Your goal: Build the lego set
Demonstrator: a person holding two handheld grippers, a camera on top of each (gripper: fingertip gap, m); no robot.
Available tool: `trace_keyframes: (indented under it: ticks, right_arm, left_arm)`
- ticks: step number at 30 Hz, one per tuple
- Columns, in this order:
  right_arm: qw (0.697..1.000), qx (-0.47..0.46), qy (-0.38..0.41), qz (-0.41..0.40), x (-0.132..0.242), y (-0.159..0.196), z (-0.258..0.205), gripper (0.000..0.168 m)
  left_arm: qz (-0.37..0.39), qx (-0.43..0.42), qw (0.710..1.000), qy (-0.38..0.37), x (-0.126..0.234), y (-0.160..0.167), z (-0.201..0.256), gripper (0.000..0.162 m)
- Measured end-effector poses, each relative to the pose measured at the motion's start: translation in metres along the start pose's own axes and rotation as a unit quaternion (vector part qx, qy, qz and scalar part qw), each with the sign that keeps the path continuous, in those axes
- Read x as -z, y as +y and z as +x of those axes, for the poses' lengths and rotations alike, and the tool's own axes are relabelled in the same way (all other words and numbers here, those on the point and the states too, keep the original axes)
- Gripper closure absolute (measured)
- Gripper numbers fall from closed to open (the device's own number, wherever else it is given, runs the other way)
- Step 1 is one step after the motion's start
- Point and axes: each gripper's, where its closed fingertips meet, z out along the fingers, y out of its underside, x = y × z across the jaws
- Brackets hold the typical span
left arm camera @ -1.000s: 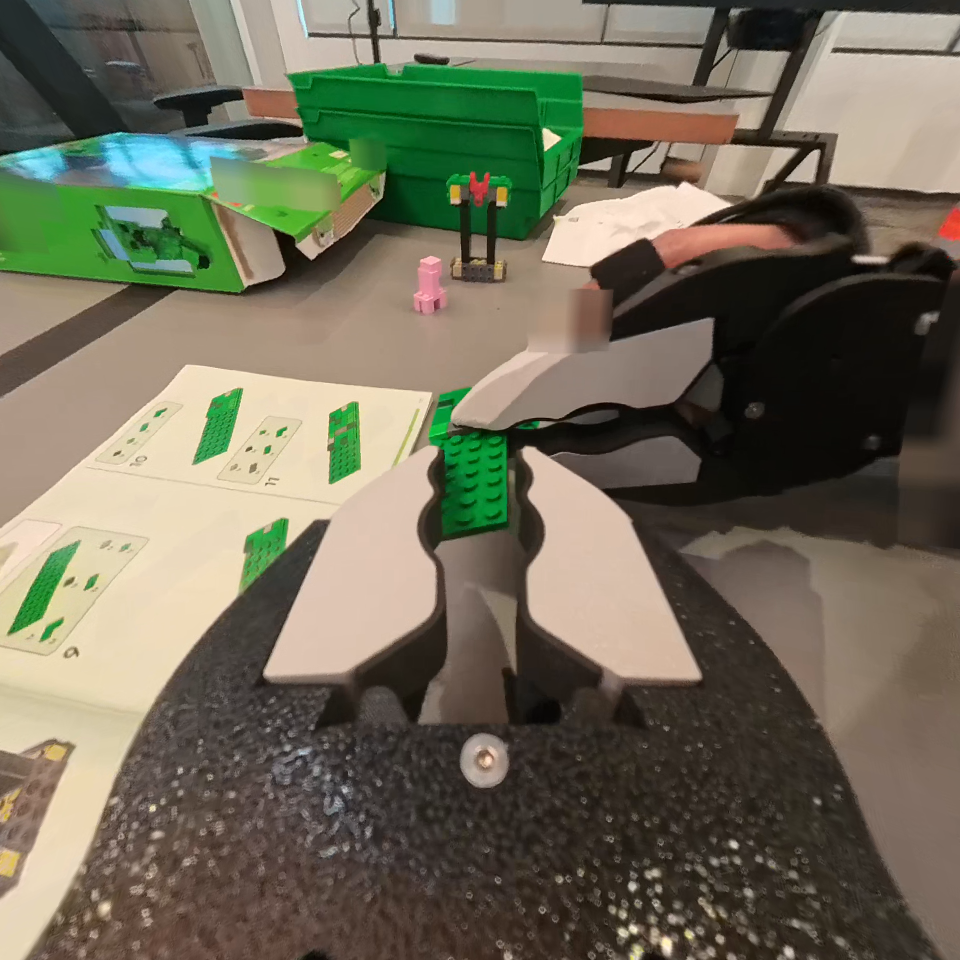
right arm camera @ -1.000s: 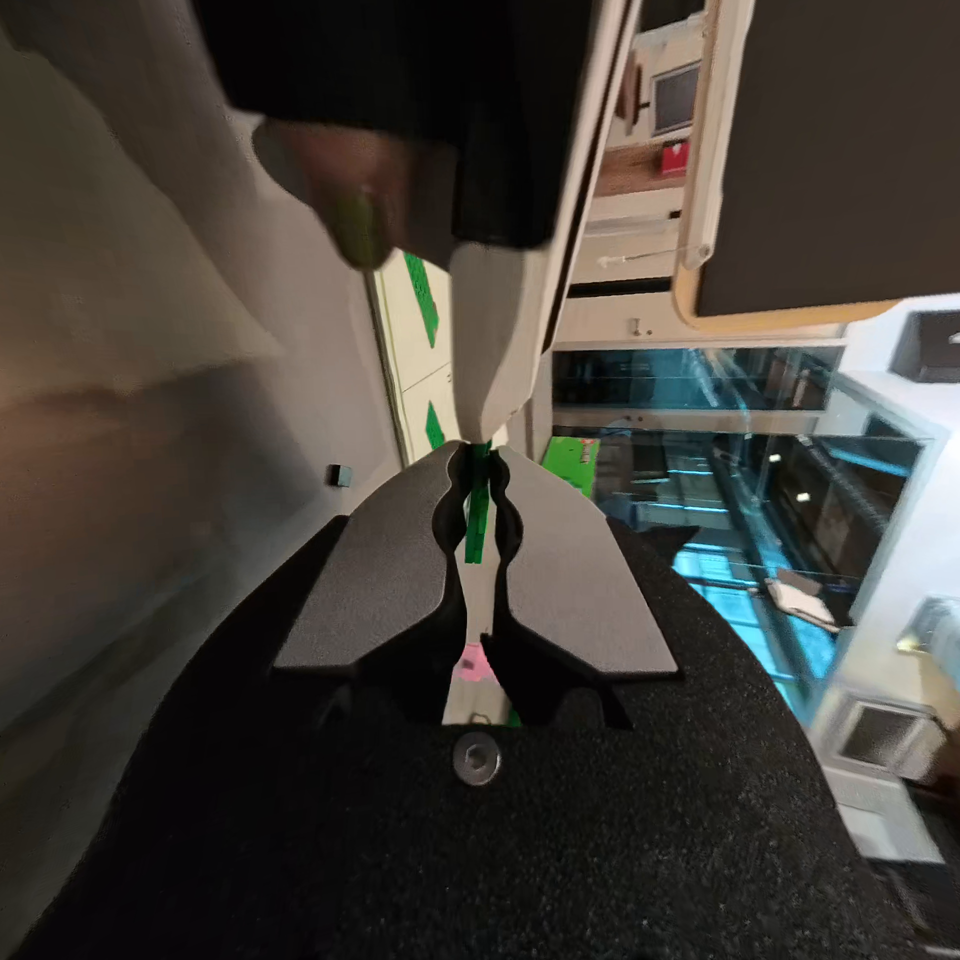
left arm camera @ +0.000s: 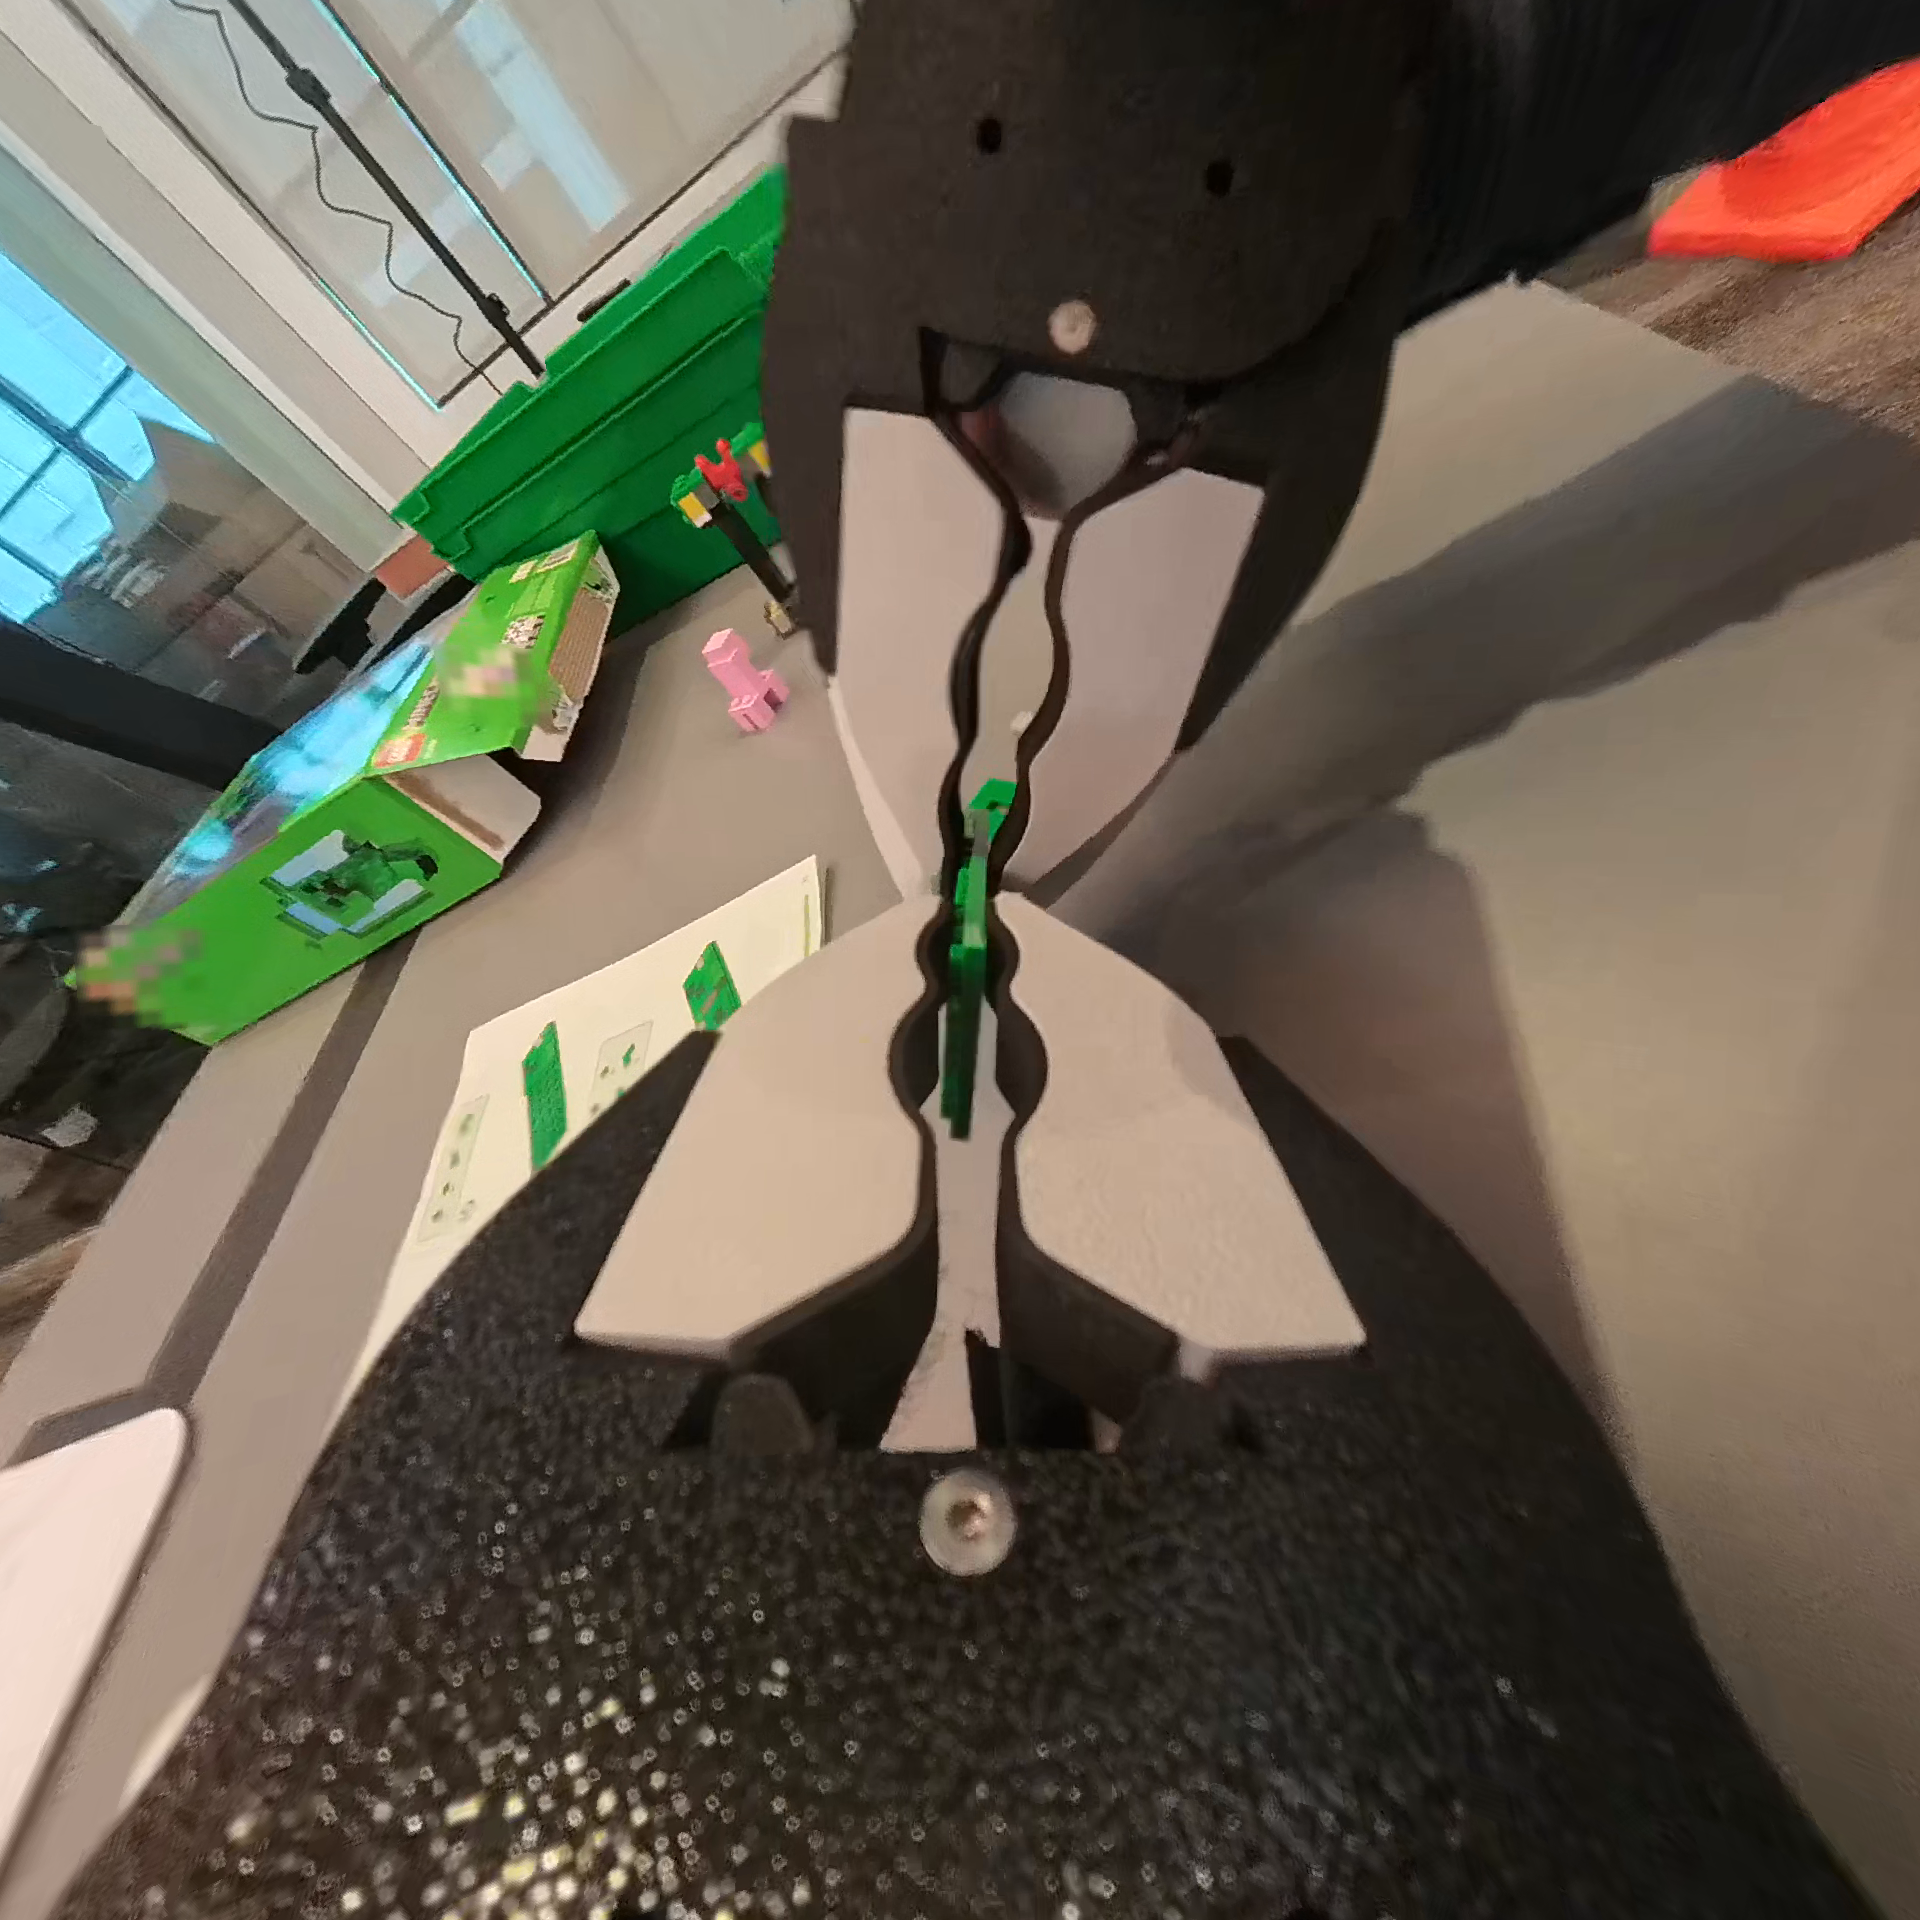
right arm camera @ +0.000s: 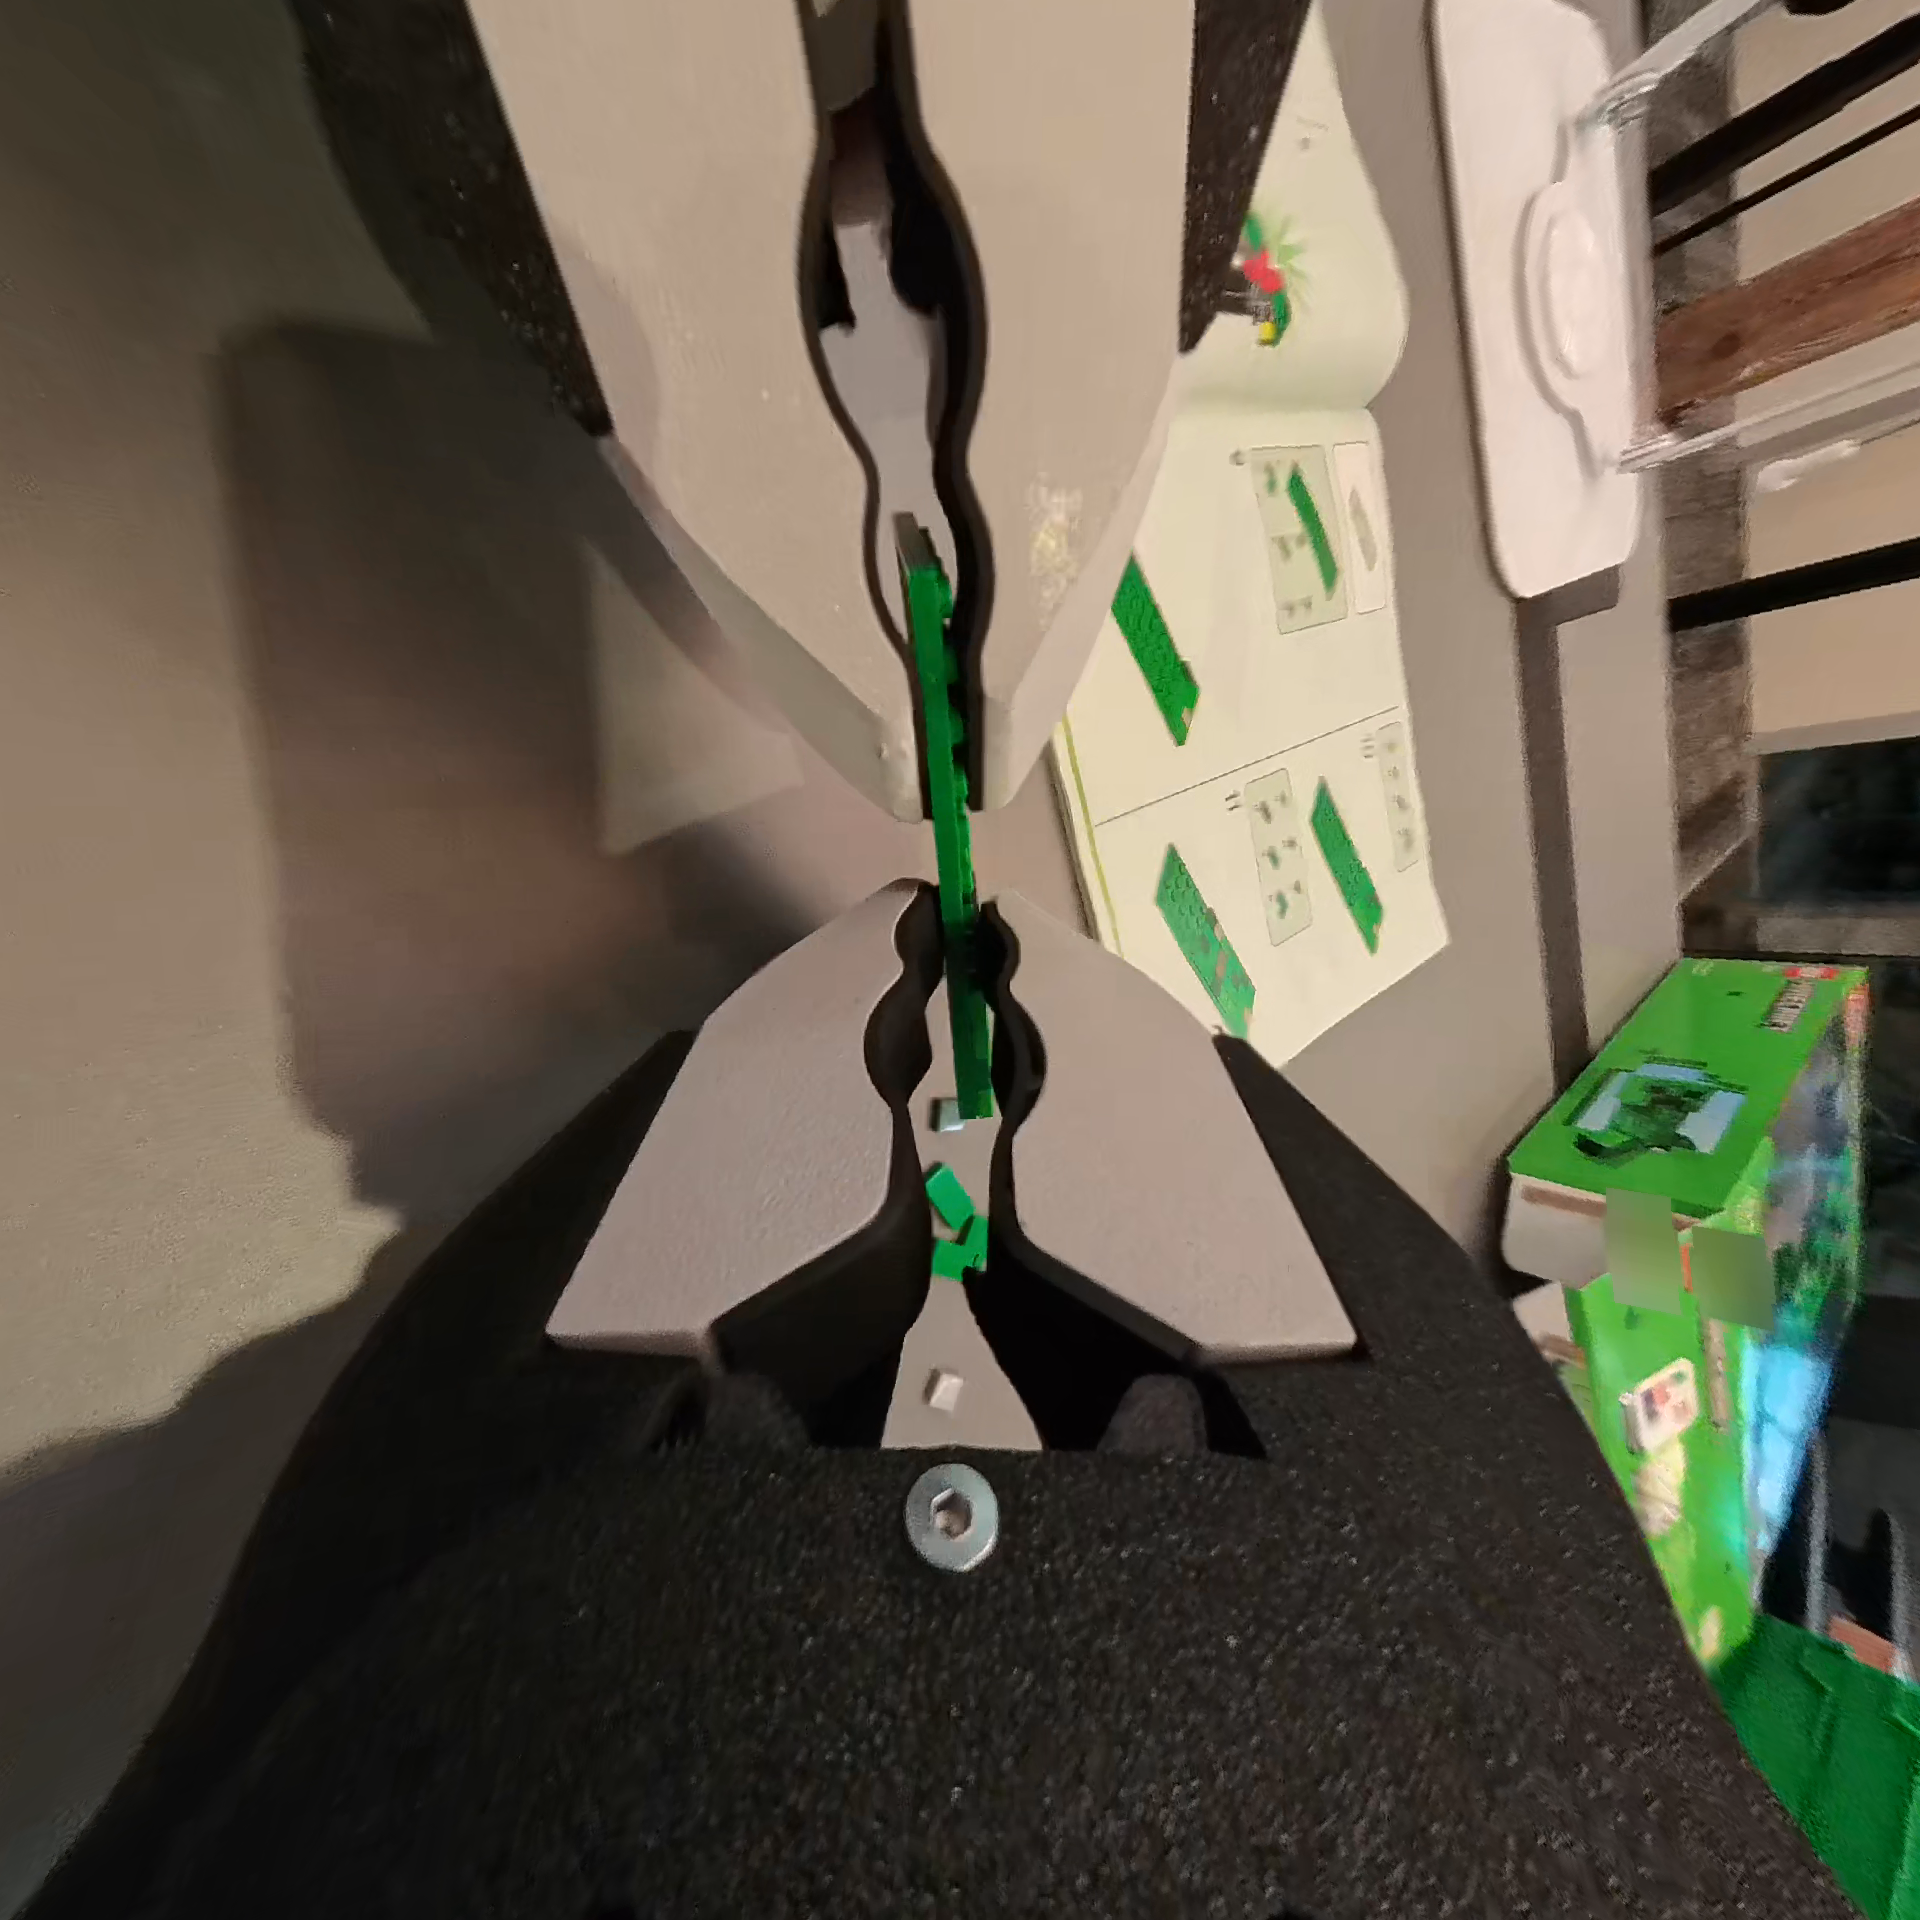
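Above grey table (left arm camera: pixel 1558 1039), both grippers' fingers (left arm camera: pixel 831 1091) pinch edge-on green plate (left arm camera: pixel 964 997), lengthwise between them.

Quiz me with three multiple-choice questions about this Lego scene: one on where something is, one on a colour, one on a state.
1. Where is the open instruction booklet?
A. Flat on the grey table
B. Inside the green crate
C. On the Lego box

2. What colour is the small figure standing on the table?
A. Blue
B. Pink
C. Yellow

3. How is the green plate held?
A. Lying loose on the table
B. By one hand-held gripper only
C. Clamped edge-on by both

Answers: 1 A, its pages lie spread on the tabletop. 2 B, it is pink all over. 3 C, the left hand-held gripper and right hand-held gripper each pinch an end.
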Motion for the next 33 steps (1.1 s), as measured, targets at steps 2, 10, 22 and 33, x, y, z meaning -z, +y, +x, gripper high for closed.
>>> trace_keyframes:
  ticks: [2, 10, 22, 33]
  right_arm:
    - [0.998, 0.018, 0.051, 0.012, 0.003, -0.001, 0.009, 0.162]
    - [0.952, 0.156, 0.264, -0.013, 0.019, -0.003, 0.040, 0.162]
    - [0.899, 0.257, 0.347, -0.078, 0.025, -0.001, 0.054, 0.162]
    - [0.874, 0.313, 0.359, -0.098, 0.021, -0.014, 0.050, 0.162]
  left_arm:
    - [0.026, 0.080, 0.996, 0.009, 0.001, -0.006, -0.005, 0.153]
    - [0.043, 0.280, 0.958, 0.037, -0.001, -0.002, -0.016, 0.116]
    - [0.086, 0.345, 0.934, 0.046, 0.003, -0.008, -0.023, 0.096]
    - [0.018, 0.309, 0.951, 0.011, -0.004, 0.008, -0.020, 0.124]
